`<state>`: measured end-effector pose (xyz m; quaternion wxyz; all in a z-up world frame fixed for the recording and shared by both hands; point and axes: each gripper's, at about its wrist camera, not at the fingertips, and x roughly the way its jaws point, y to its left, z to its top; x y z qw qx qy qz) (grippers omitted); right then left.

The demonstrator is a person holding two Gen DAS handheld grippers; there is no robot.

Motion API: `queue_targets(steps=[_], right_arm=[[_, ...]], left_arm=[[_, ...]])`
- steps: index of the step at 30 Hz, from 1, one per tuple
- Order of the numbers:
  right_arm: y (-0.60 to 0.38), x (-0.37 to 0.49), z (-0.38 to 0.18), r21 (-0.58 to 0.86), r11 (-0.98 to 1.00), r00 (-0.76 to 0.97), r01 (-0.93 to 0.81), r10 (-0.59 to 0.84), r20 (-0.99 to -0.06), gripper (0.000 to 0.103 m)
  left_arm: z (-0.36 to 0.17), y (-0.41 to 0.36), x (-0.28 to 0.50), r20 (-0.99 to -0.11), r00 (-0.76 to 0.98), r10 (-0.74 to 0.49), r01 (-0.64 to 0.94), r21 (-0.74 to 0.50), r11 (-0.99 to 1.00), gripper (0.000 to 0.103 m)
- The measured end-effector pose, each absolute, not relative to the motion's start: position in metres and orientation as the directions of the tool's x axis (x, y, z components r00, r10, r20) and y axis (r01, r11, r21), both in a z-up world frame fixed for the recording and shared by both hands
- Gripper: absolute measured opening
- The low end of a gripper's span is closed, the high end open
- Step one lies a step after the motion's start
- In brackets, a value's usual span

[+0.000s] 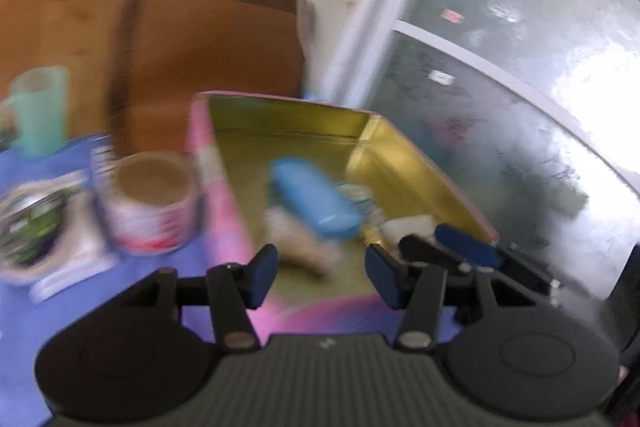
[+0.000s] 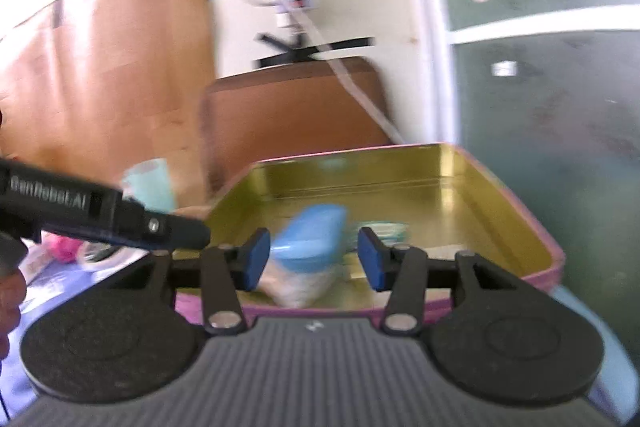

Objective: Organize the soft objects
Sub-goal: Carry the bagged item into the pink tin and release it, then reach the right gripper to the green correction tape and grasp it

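A pink tin box with a gold inside stands open on the blue table; it also shows in the right wrist view. In it lie a blue oblong case, a beige soft object under it, and some pale items at the right. My left gripper is open and empty above the box's near edge. My right gripper is open and empty above the near edge, with the blue case seen between its fingers. Both views are blurred.
Left of the box stand a tape roll, a round shiny container and a mint cup. A brown chair back stands behind. The left gripper's body reaches in from the left. A glass door is at right.
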<state>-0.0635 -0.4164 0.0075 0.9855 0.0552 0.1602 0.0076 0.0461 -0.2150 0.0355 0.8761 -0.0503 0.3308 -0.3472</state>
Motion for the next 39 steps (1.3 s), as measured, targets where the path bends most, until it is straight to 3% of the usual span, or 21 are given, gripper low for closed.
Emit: queue_targets(steps=[12,17,23,25,26,30,39], right_arm=[[-0.261,0.011,-0.002,0.136,0.954,0.849,-0.266,0.298,-0.437,0.051],[-0.236,0.081,-0.007,0.222,0.96,0.82,-0.169,0.262,-0.509,0.052],[-0.251,0.133,-0.018,0.396,0.918,0.779,-0.003,0.251,-0.575,0.052],[-0.253,0.136,-0.019,0.421,0.907,0.78,0.01,0.256,-0.571,0.045],[-0.253,0.134,-0.019,0.415,0.91,0.779,0.009,0.253,-0.573,0.025],[-0.248,0.114,-0.014,0.411,0.91,0.789,-0.056,0.293,-0.541,0.017],[-0.238,-0.021,-0.019,0.235,0.936,0.822,-0.262,0.344,-0.455,0.014]], left_arm=[[-0.019,0.008,0.032,-0.607,0.746,-0.274,0.205,-0.181,0.962,0.049],[-0.038,0.047,0.029,-0.556,0.77,-0.314,0.176,-0.288,0.941,0.049],[-0.04,0.043,0.031,-0.548,0.777,-0.309,0.185,-0.27,0.945,0.049],[-0.042,0.035,0.031,-0.554,0.782,-0.286,0.187,-0.23,0.955,0.05],[-0.043,0.032,0.03,-0.557,0.784,-0.275,0.188,-0.21,0.959,0.05],[-0.044,0.03,0.03,-0.559,0.784,-0.269,0.191,-0.194,0.962,0.051],[-0.044,0.03,0.03,-0.561,0.785,-0.263,0.191,-0.184,0.964,0.051]])
